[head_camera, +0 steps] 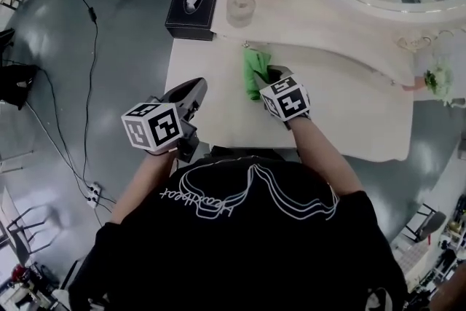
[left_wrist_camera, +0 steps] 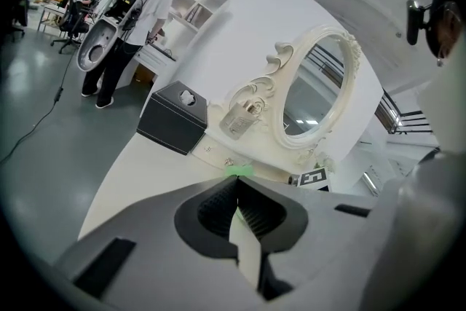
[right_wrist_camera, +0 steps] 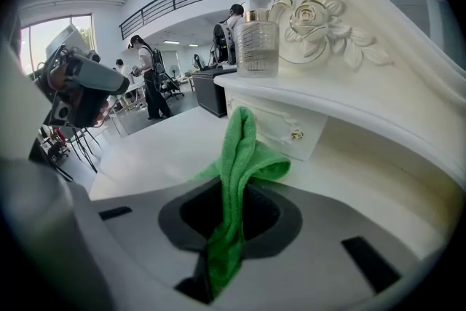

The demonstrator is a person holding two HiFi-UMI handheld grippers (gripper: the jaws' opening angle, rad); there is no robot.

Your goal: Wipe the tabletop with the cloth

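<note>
Green fuzzy cloth (right_wrist_camera: 240,149): bunched, grasped by right tongs (right_wrist_camera: 233,187), draping onto smooth cream desk (head_camera: 349,120).
Left tongs (left_wrist_camera: 234,189): grey, ridged inside, clenched on nothing.

Head view: overhead, steeply down onto tabletop (head_camera: 349,120). Gripper views: low, close, facing the ornate mirror (left_wrist_camera: 318,95); green cloth (right_wrist_camera: 237,178) shared by all three.

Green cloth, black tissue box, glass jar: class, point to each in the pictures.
green cloth (right_wrist_camera: 240,156), right gripper view, upright fold above the jaws.
black tissue box (head_camera: 191,20), head view, its top face.
glass jar (right_wrist_camera: 258,47), right gripper view, its body.
</note>
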